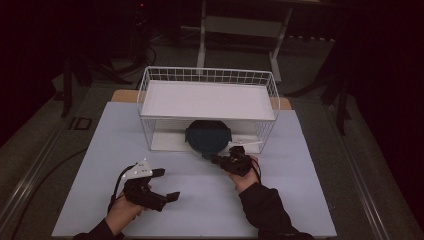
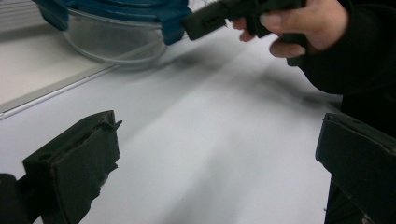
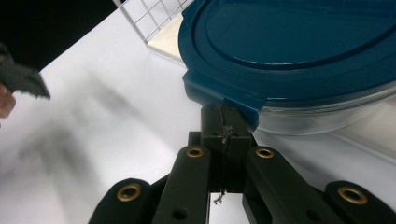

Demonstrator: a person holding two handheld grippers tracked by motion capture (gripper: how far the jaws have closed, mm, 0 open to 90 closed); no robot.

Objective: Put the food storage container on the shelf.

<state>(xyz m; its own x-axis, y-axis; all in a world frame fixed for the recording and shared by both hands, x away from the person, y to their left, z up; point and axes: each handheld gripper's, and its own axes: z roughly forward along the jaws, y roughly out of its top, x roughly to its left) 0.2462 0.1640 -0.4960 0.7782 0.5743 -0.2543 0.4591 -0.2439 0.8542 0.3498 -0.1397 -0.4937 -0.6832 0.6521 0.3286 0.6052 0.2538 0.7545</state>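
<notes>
A: At the front edge of the wire rack (image 1: 207,75), what is the right tool (image 1: 220,161) doing?

B: I am seeing it pressed against the blue lid (image 3: 299,51) of the glass container (image 2: 112,44). In the right gripper view its jaws are standing closed together, and their tips are meeting a latch tab (image 3: 219,95) on the rim of the lid. I am reading this as a grip on the tab, with the tab edge sitting over the jaw tips.

A: Where is the container sitting?

B: It is sitting on the lower shelf (image 1: 167,142) of the rack, under the white upper tray (image 1: 200,100), with its front part projecting past the shelf edge over the desk (image 1: 200,200).

A: And the left tool (image 1: 167,184)?

B: I am holding it low over the desk, near the person's side and well apart from the container. Its jaws are standing wide apart with nothing between them, and they are pointing toward the right hand (image 2: 303,23).
</notes>
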